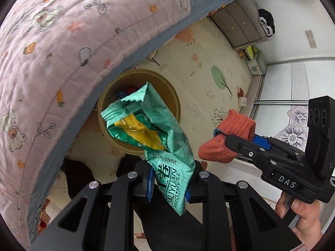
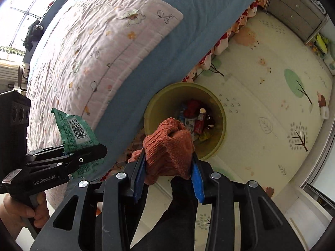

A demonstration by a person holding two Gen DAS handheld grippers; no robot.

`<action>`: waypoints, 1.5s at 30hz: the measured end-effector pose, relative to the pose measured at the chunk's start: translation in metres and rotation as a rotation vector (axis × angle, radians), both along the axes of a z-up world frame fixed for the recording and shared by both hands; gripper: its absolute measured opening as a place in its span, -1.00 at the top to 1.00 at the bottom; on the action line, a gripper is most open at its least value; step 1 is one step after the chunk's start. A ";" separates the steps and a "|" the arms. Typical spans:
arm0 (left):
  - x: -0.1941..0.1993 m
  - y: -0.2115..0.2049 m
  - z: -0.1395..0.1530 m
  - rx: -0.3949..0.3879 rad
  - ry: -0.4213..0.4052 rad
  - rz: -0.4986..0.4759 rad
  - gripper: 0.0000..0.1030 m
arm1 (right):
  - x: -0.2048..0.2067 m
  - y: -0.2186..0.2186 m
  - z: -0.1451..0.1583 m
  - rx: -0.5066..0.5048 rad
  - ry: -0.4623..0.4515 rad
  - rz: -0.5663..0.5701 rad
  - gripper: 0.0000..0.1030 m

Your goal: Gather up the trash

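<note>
The left hand-held gripper (image 1: 169, 186) pinches a crinkled green snack wrapper (image 1: 159, 129), and the right hand-held gripper (image 2: 168, 163) clamps a balled rust-orange knitted cloth (image 2: 169, 146), both above the round olive plastic bin (image 2: 219, 113) beside the bed (image 2: 104, 52). Centre each item over the bin's mouth before releasing, since the light wrapper may drift past the rim.

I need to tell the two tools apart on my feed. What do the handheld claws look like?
Both are matte black with slotted arms, silver rivets and blue pads. The left claw reads "GenRobot.AI" in white; the right claw reads "DAS", and its black camera block has three round lenses. No sleeves or cables show.
</note>
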State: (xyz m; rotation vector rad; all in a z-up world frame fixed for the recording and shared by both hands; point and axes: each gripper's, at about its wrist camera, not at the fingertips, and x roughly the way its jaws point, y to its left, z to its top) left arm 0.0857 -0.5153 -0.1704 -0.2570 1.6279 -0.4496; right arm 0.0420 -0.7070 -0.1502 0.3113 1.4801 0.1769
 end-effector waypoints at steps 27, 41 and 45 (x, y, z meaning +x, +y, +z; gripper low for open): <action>0.032 -0.010 -0.048 0.083 0.055 -0.014 -0.46 | 0.028 -0.013 -0.042 -0.042 0.059 0.056 -0.05; 0.030 -0.010 -0.018 0.048 0.003 -0.010 -0.46 | 0.030 -0.006 -0.023 -0.053 0.044 0.070 -0.05; 0.029 -0.005 -0.009 0.046 -0.012 0.002 -0.46 | 0.031 0.002 -0.015 -0.063 0.037 0.084 -0.05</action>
